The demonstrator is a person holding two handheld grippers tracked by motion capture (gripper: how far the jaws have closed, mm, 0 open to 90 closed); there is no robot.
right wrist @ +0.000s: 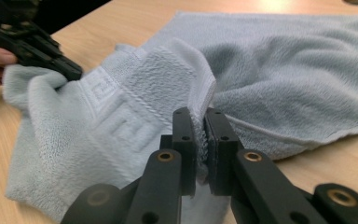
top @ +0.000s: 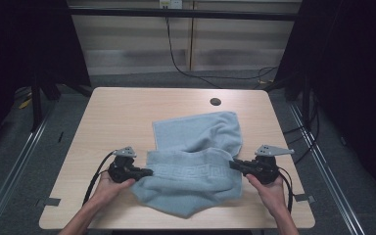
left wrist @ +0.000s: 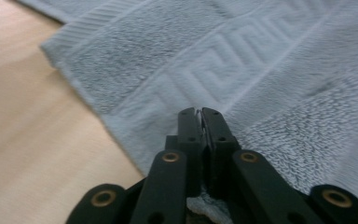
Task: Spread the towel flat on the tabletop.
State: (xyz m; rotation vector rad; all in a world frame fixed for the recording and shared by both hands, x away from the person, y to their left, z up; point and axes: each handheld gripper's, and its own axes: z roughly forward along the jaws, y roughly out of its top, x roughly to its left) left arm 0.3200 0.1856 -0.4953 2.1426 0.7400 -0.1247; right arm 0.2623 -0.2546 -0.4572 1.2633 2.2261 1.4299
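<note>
While two hands work from the near edge of the surface (top: pixel 127 105), a pale blue towel (top: pixel 196 161) lies rumpled across its middle and near half, one layer spread toward the far edge and a folded band with a woven key pattern lying nearer the person. From the high view, the left tongs (top: pixel 149 172) meet the towel's left end and the right tongs (top: pixel 232 164) its right end, each pressed onto the cloth at the patterned band. A small dark hole (top: pixel 215 102) sits near the far edge, well apart from the towel.

Seen from the left gripper view, the left tongs (left wrist: pixel 199 112) stand pressed together, with a tuft of terry caught between them low down and the key border running away over the towel (left wrist: pixel 261 70); bare surface (left wrist: pixel 23 130) shows beside the hem.

Seen from the right gripper view, the right tongs (right wrist: pixel 199 116) pinch a raised fold of the towel's (right wrist: pixel 279 79) hemmed edge, which stands up from the surface (right wrist: pixel 345 154). Farther off, the left tongs (right wrist: pixel 72 70) grip the opposite end, where the cloth bunches.

By the look of it the towel is light, soft and limp: it should sag and drape between the two grips rather than hold a shape, and is unlikely to slip from a firm pinch. The hemmed border near the corners seems the best place to hold.
</note>
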